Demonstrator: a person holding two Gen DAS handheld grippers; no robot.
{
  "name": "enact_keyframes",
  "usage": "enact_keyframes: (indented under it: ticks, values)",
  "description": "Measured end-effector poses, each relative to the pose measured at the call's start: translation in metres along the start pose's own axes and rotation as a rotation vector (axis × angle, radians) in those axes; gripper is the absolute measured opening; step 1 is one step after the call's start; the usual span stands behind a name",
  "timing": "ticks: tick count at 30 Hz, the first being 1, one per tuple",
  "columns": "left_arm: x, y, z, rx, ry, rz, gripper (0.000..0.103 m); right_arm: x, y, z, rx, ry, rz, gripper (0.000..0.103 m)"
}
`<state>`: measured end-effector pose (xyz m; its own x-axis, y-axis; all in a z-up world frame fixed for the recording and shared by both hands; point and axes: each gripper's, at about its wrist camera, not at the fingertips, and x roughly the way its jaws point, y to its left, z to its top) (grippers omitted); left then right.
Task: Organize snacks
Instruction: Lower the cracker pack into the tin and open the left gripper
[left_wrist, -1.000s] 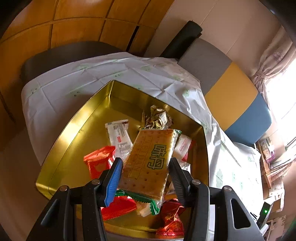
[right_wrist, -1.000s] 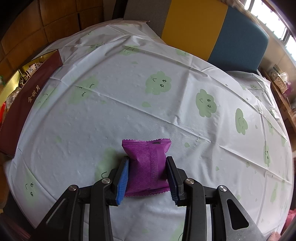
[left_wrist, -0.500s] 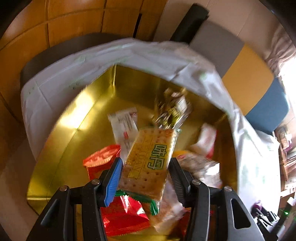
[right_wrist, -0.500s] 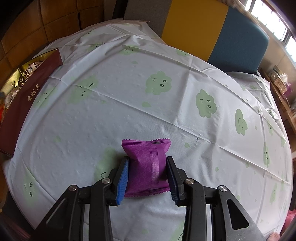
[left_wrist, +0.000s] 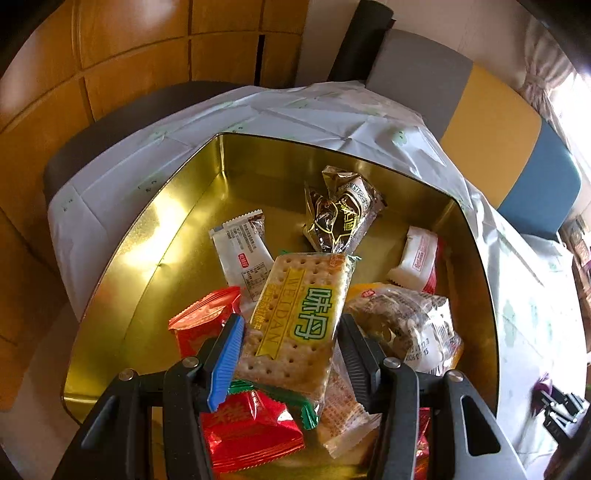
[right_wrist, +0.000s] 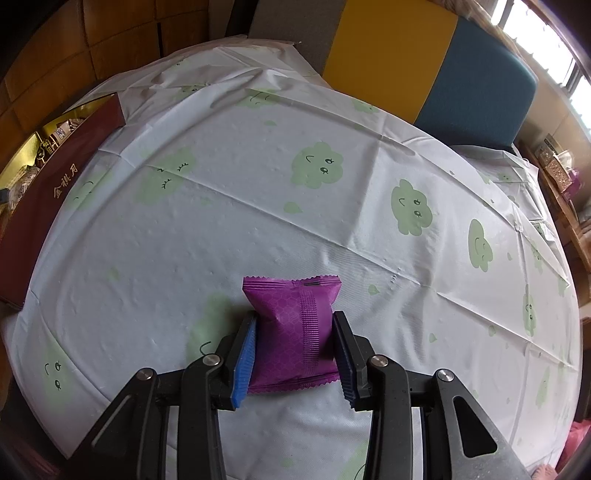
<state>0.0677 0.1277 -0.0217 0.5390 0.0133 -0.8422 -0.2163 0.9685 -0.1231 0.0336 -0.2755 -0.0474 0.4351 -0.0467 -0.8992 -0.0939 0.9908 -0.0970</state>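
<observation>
**A:** What does the left wrist view show?

**B:** The left gripper (left_wrist: 290, 345), with its blue-padded and black fingers closed against both long edges of a clear-wrapped rectangular cracker packet with yellow and green lettering (left_wrist: 295, 325). The packet is held above the open gold-coloured metal tin (left_wrist: 177, 206).

**A:** And the contents of the tin?

**B:** A white printed sachet (left_wrist: 243, 254) lies left of centre; a dark crinkled foil-wrapped sweet (left_wrist: 338, 214) lies toward the far side; a white and red wrapped cake (left_wrist: 419, 258) lies at the right wall. A clear bag of nut brittle (left_wrist: 402, 325) lies just right of the gripper. Red foil packets (left_wrist: 203, 323) lie near, partly under the held packet.

**A:** What does the right wrist view show?

**B:** The right gripper (right_wrist: 293, 350), its fingers pressed against both sides of a purple pillow-shaped foil snack packet (right_wrist: 293, 328). The packet is over the white tablecloth with green cloud faces (right_wrist: 332, 206); whether it touches the cloth cannot be told.

**A:** Anything else?

**B:** The tin's maroon outer wall with gold characters (right_wrist: 51, 206) appears at the far left, well apart from the purple packet.
</observation>
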Motion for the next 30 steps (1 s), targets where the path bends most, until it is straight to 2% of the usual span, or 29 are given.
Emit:
enact_keyframes:
  ticks: [6,16,30]
  values:
    - [-0.010,-0.006,-0.008,0.058,-0.031,0.033,0.053,0.000,0.001,-0.001,-0.008,-0.002,-0.006,0.040]
    - [-0.027,-0.010,-0.013,0.091,-0.100,0.062,0.053,0.000,0.001,-0.001,-0.020,-0.005,-0.014,0.040]
    - [-0.050,-0.007,-0.024,0.095,-0.131,0.042,0.053,0.000,0.002,-0.002,-0.026,-0.009,-0.019,0.040]
